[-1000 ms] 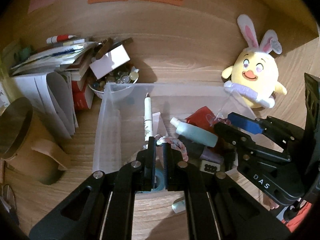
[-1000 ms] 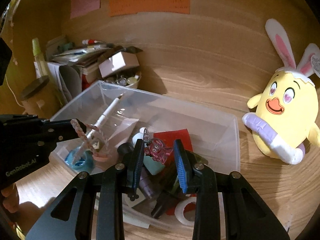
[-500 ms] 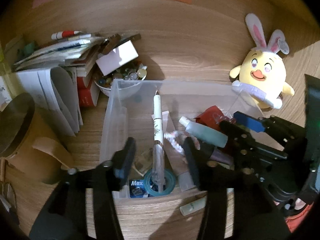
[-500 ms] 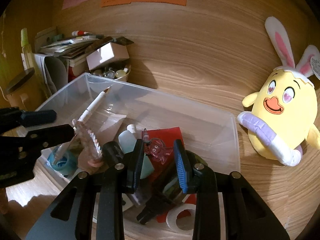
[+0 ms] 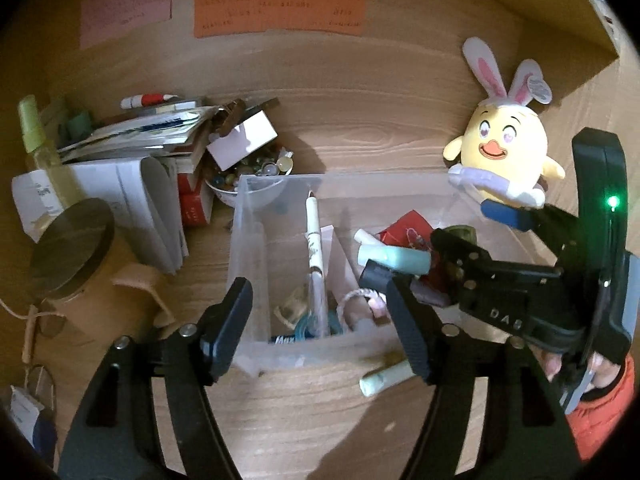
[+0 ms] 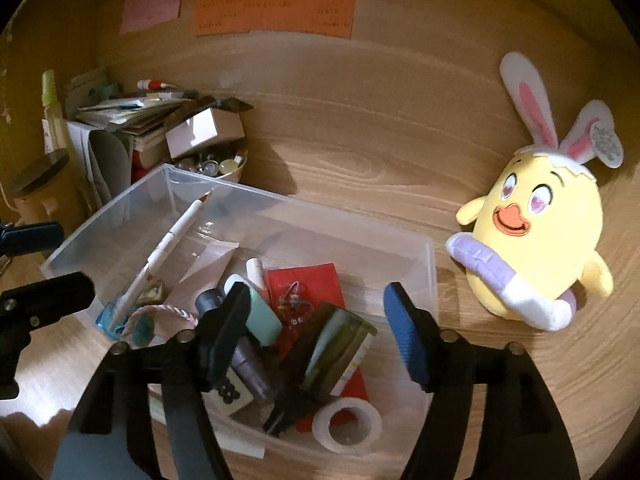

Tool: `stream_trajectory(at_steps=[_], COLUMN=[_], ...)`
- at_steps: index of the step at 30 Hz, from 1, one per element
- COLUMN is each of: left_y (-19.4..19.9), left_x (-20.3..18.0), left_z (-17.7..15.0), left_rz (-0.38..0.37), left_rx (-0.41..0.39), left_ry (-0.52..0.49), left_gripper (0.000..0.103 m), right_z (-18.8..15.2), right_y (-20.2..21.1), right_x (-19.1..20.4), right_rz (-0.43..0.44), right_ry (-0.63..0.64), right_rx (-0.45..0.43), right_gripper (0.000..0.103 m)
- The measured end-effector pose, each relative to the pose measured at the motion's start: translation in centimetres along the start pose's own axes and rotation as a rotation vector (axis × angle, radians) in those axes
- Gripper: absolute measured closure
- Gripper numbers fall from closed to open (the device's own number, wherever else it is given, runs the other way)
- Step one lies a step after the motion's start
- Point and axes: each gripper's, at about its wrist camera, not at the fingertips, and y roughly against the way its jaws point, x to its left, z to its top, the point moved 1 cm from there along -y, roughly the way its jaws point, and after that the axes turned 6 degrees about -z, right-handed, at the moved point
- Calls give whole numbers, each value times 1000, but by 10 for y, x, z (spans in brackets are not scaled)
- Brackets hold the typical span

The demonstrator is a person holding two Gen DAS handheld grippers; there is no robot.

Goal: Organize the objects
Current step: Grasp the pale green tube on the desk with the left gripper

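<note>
Left gripper [image 5: 320,326]: jaws spread wide, nothing between them; it hangs at lower centre of the left view, over the near end of the bin [image 5: 248,240]; right gripper [image 6: 316,332]: jaws likewise wide apart, empty, at lower centre of the right view above the bin's [image 6: 430,276] contents.

Bin: clear plastic, on the wooden desk [image 5: 360,152], centre of both views.

Contents, left view: white pen [image 5: 313,236] lying lengthwise, tip toward the far wall; its lower end rests in a blue tape ring [image 5: 306,326]; pink-white braided cord [image 5: 360,294] just right of the ring; teal bottle [image 5: 394,258] right of centre, partly under the right gripper's body.

Contents, right view: pen [image 6: 168,248] slanting from upper centre down to the blue ring [image 6: 116,326] at lower left; cord [image 6: 164,312] beside it; red packet [image 6: 306,284] mid-bin with a small charm [image 6: 294,300] on top (details too small to read); white tape roll [image 6: 346,424] at the near wall, bottom centre.

Outside the bin: pale tube [image 5: 386,374] on the desk at the near wall, lower centre-right of the left view; plush chick [image 6: 536,236] at right, apart from the bin; paper stack [image 5: 132,140] and bead bowl [image 5: 256,172] upper left.
</note>
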Motion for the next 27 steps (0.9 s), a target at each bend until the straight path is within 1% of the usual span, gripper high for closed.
stream_trajectory(at_steps=[1, 8, 14, 18, 20, 21, 22, 24, 27], left_y=[4, 18, 20, 7, -1, -8, -12, -18, -24], left_x=[0, 0, -6, -12, -13, -14, -14, -15, -19], left_z=[-3, -17, -37, -54, -60, -63, -65, -68, -68], left_rz=[2, -14, -32, -54, -52, -60, -69, -87, -101], left_rx=[-4, 10, 50, 110, 137, 158, 172, 189, 200], left_ry=[-2, -7, -30, -52, -55, -51, -46, -39, -47], left_gripper=[30, 25, 24, 24, 24, 24, 24, 24, 24], right_z=[-1, -12, -31, -52, -62, -66, -70, -76, -80], right_y=[4, 30, 54, 59, 62, 61, 59, 53, 41], right_x=[0, -3, -11, -13, -13, -12, -11, -10, -8], right_rz=[-4, 7, 83, 121, 107, 123, 155, 205, 259], right_ry=[5, 21, -1, -16, -9, -9, -15, -22, -35], right_rx=[-7, -31, -26, 7, 0, 19, 47, 89, 133], right_gripper=[31, 31, 31, 31, 32, 36, 44, 50, 52])
